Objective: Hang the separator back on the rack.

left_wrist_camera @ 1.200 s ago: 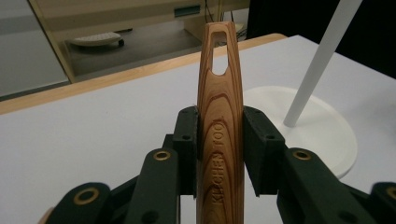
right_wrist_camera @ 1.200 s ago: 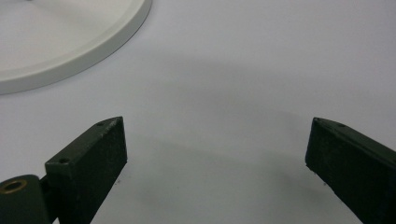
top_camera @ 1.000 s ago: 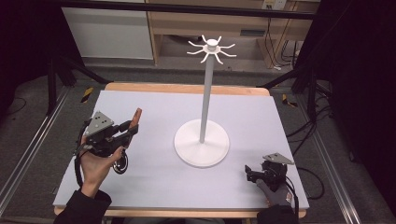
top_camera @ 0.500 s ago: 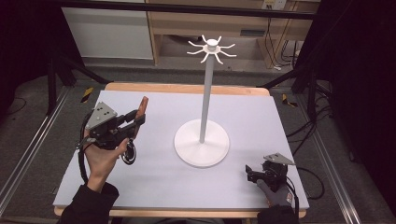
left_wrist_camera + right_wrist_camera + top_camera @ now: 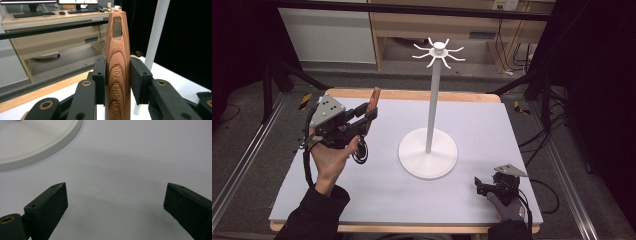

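Since a second ago my left gripper has come up off the table and drifted toward the far edge, carrying the wooden handle with it; my right gripper has kept its place near the front right corner of the table.

My left pads are clamped on both flat sides of that wooden handle, which stands upright between them in the left gripper view. It is reddish, strongly grained wood, stamped KITCHEN TOOL down its face, with a long hanging slot cut through near its tip. The tip rises well above my pads. What lies below my grip I cannot tell, since my own jaws hide it.

From above, the handle points up and toward the back of the table, held over the left part of the white mat, well apart from the white stand. That stand has a round base, a thin pole and a ring of short hooks at the top. Its pole shows just right of the handle in the left gripper view.

My right jaws stand wide apart over bare mat with nothing between them, the edge of the stand's base a little way ahead
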Tool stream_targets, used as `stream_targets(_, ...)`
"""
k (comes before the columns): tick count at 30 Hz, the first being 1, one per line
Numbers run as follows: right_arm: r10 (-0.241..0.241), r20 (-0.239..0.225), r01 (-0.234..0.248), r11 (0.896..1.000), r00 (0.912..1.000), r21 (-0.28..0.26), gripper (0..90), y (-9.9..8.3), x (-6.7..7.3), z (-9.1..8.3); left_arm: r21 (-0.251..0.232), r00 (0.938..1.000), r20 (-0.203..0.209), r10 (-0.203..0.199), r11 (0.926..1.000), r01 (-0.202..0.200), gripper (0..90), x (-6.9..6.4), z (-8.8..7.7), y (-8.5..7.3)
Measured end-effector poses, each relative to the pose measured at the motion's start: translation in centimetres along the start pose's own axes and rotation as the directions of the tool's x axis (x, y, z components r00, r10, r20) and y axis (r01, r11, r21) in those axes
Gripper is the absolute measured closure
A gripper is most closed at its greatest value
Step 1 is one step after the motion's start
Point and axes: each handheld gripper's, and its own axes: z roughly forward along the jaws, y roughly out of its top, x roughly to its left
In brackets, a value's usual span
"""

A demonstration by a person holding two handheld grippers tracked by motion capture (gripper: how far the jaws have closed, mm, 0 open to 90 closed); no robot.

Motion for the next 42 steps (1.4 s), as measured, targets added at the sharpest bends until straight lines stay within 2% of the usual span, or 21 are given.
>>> stream_targets(10,-0.001,0.002,0.001,1.000,1.0000,0.001,5.7,0.0,0.0,0.0,-0.047,0.9999,0.008,-0.013,0.9988,0.014,67.9,-0.4,0.4,1.7)
stream_targets(21,0.000,0.007,0.000,1.000,1.0000,0.006,5.8,0.0,0.1,0.1,-0.075,1.0000,0.009,-0.001,0.9972,0.002,67.9,-1.1,1.0,3.9)
stream_targets(23,-0.003,0.007,0.003,1.000,1.0000,0.005,5.8,0.0,0.1,0.1,-0.090,0.9998,0.011,0.019,0.9958,-0.017,67.9,-1.4,1.1,4.3)
stream_targets(32,-0.003,0.007,0.003,1.000,1.0000,0.006,5.8,0.0,0.1,0.1,-0.110,0.9991,0.039,0.018,0.9938,-0.014,67.9,-2.2,1.6,5.4)
stream_targets(38,-0.001,0.005,0.001,1.000,1.0000,0.005,5.7,0.0,0.0,0.1,-0.119,0.9993,0.034,0.017,0.9928,-0.013,67.9,-2.3,1.9,5.9)
stream_targets(42,0.002,0.003,-0.002,1.000,1.0000,0.007,5.7,0.0,0.1,0.1,-0.130,0.9989,0.045,0.010,0.9915,-0.004,67.9,-2.4,2.0,6.4)
